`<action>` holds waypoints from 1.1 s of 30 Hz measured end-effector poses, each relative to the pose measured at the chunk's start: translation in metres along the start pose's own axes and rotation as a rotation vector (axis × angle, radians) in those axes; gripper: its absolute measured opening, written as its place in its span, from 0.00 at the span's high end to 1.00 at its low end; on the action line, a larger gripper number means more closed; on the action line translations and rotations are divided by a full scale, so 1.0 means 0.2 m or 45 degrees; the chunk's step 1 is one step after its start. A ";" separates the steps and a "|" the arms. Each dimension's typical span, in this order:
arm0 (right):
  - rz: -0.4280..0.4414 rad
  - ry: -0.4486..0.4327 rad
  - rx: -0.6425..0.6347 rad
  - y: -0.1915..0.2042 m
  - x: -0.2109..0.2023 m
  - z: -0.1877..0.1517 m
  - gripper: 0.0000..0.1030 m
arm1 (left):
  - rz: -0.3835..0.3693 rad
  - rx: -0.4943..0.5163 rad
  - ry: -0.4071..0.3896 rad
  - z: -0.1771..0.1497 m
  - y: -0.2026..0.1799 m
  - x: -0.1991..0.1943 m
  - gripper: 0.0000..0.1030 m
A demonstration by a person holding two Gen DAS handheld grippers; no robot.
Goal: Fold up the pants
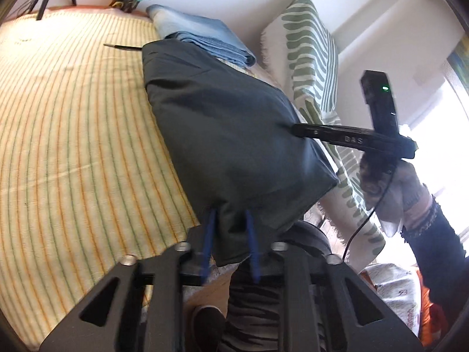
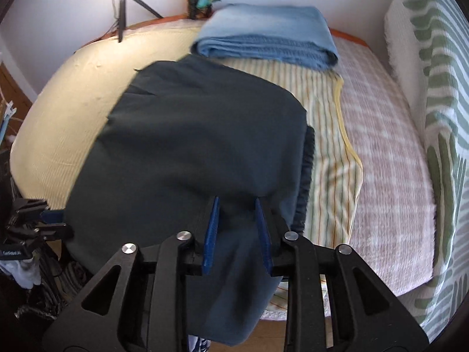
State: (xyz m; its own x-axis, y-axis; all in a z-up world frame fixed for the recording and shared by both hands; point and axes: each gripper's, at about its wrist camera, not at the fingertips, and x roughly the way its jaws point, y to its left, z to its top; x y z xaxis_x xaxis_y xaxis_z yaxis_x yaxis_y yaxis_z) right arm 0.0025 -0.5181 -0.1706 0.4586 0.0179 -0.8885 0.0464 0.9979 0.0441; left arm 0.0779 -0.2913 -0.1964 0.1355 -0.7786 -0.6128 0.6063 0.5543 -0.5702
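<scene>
Dark grey-green pants (image 1: 228, 129) hang stretched between both grippers above the striped bed; they also show in the right wrist view (image 2: 193, 152). My left gripper (image 1: 230, 214) has its blue fingers (image 1: 210, 231) closed on one edge of the pants. My right gripper (image 2: 237, 205) has its blue fingers (image 2: 212, 228) closed on the other edge, with cloth drooping below the jaws. The right gripper also appears in the left wrist view (image 1: 296, 129), biting the pants' far edge. The pants' elastic waistband (image 2: 306, 176) shows at the right side.
The bed has a yellow striped sheet (image 1: 76, 135) and a pink checked cover (image 2: 390, 170). A folded light blue blanket (image 2: 266, 38) lies at the far end. A green-patterned cushion (image 2: 439, 111) stands along the wall. A tripod with a lamp (image 2: 121, 8) stands at the back left.
</scene>
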 end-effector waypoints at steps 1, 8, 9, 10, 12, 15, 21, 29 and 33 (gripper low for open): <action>-0.005 -0.001 0.016 -0.02 0.01 0.00 0.59 | 0.002 0.005 -0.005 0.00 0.00 0.00 0.87; -0.047 -0.025 0.029 -0.01 -0.04 0.10 0.42 | 0.038 0.056 -0.004 -0.02 0.00 0.00 0.89; -0.048 -0.054 0.011 0.02 -0.07 0.14 0.42 | 0.044 0.064 -0.006 -0.02 0.00 0.00 0.89; -0.019 -0.082 -0.009 0.06 -0.10 0.18 0.42 | 0.053 0.076 -0.006 -0.02 -0.01 0.00 0.89; 0.049 -0.117 -0.062 0.17 -0.14 0.28 0.42 | 0.058 0.095 -0.007 -0.02 -0.03 0.00 0.89; 0.123 -0.126 -0.170 0.38 -0.10 0.42 0.42 | 0.072 0.120 -0.008 -0.02 -0.05 0.02 0.89; 0.209 -0.045 -0.306 0.72 0.19 0.59 0.42 | 0.070 0.129 -0.020 -0.02 -0.06 0.02 0.89; 0.186 0.072 -0.268 0.81 0.48 0.62 0.50 | 0.105 0.192 -0.021 -0.05 -0.10 0.04 0.89; 0.218 0.063 -0.193 0.76 0.49 0.63 0.50 | 0.115 0.216 -0.013 -0.06 -0.11 0.04 0.89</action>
State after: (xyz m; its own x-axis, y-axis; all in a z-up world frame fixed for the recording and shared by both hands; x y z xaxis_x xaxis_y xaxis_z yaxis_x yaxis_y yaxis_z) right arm 0.1660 -0.3717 -0.1935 0.4043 0.1874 -0.8952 -0.1641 0.9778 0.1306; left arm 0.0556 -0.3059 -0.1948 0.2026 -0.7313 -0.6512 0.7149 0.5650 -0.4121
